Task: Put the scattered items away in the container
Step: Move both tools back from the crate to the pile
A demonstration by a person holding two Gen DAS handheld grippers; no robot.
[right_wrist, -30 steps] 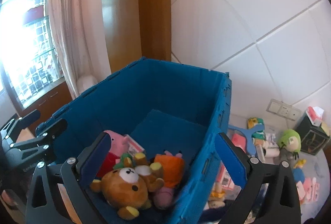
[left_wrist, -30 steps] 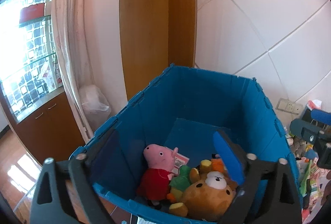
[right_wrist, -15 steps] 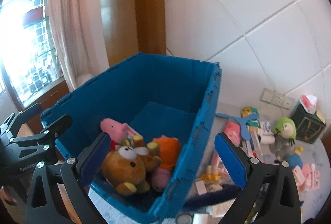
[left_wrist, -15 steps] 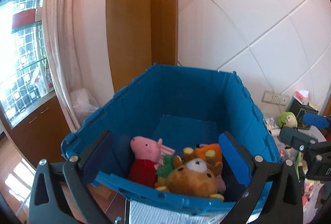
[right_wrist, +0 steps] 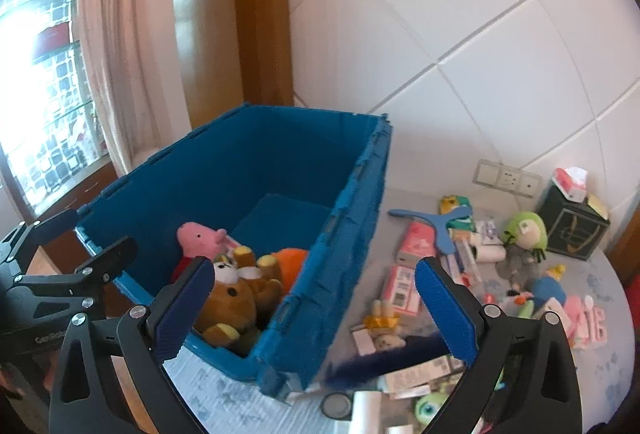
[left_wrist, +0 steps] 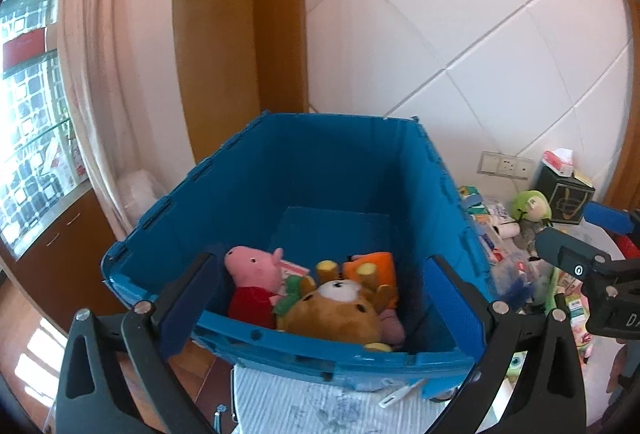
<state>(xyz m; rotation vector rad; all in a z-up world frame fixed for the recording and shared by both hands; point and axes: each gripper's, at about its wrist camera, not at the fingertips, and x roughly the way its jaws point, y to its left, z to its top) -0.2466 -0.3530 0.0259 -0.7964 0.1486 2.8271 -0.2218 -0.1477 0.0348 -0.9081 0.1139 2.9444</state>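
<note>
**Blue crate, part filled; loose items beside it**

Container: a deep blue plastic folding crate on a pale patterned surface against a white tiled wall. Inside, at the near end: a pink pig plush in a red dress, a brown bear plush with a white muzzle and an orange plush.

Left gripper: fingers spread wide, holding nothing, at the crate's near rim. Right gripper: fingers likewise spread and empty, straddling the crate's right wall.

Right wrist view only: the full scatter right of the crate, including a blue Y-shaped plastic piece, pink cartons, a green-haired doll and a dark tissue box. The left view shows only the scatter's far edge.

Writing: partial white lettering on the left gripper's body, not fully legible.
</note>
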